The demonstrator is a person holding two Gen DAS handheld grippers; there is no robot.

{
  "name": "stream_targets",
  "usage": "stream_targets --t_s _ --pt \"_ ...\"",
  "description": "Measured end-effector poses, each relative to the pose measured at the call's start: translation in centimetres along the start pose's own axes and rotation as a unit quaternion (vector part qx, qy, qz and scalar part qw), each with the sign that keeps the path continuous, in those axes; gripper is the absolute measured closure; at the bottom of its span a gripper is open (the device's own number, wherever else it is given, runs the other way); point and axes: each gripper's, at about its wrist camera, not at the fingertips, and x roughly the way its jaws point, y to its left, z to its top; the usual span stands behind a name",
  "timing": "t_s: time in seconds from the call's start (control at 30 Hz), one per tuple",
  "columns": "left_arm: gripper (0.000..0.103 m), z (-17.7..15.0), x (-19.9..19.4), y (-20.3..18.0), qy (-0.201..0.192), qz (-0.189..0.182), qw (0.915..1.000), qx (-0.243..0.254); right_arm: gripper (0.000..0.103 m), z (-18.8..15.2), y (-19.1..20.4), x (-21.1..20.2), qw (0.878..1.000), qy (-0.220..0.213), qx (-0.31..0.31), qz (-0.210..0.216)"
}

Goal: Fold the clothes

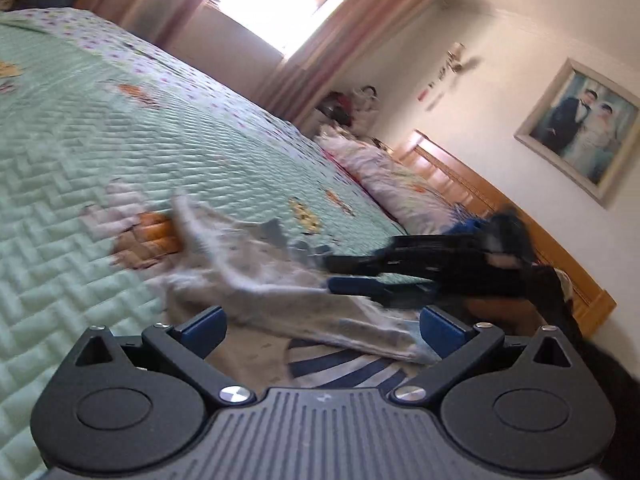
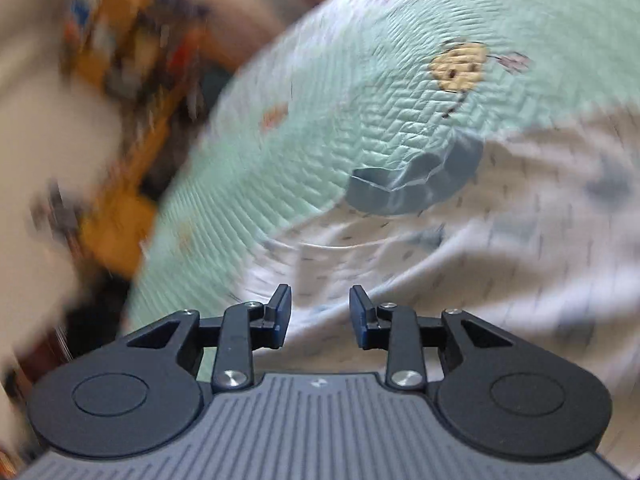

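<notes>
A white garment with small dark specks lies rumpled on the green quilted bed. A navy-and-white striped piece peeks out from under it. My left gripper stands wide open low over the garment's near edge, its pads clear of the cloth. My right gripper reaches in from the right, held by a dark-sleeved hand, its tips just above the garment. In the blurred right wrist view the right gripper is open with nothing between its pads, over the white garment near its grey-blue collar.
Pillows and a wooden headboard close the bed's far end. A framed photo hangs on the wall, and a bright curtained window lies beyond. Blurred orange and dark clutter sits past the bed's edge.
</notes>
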Motion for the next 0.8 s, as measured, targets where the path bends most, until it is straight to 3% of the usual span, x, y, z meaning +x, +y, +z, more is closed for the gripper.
stream_targets --t_s 0.13,0.33,0.6,0.7,0.8 --pt "0.001 0.6 3.5 -0.6 0.021 -0.012 0.9996 0.014 0.068 2.3 0.1 2.5 0.991 0.082 -0.103 -0.006" --pt "0.001 -0.1 5.8 2.6 0.042 0.019 0.9980 -0.044 0.068 5.0 2.6 6.5 0.965 0.156 -0.202 0.060" --pt "0.001 -0.8 6.2 2.6 0.037 0.020 0.9982 -0.042 0.069 5.8 4.1 10.0 0.944 0.193 -0.261 0.057" --pt "0.001 -0.7 6.1 2.8 0.035 0.018 0.9982 -0.046 0.101 5.8 4.8 9.9 0.936 0.183 -0.298 0.044" --pt "0.001 -0.7 6.1 3.0 0.034 0.018 0.9983 -0.045 0.101 6.8 5.9 9.5 0.934 0.151 -0.323 0.026"
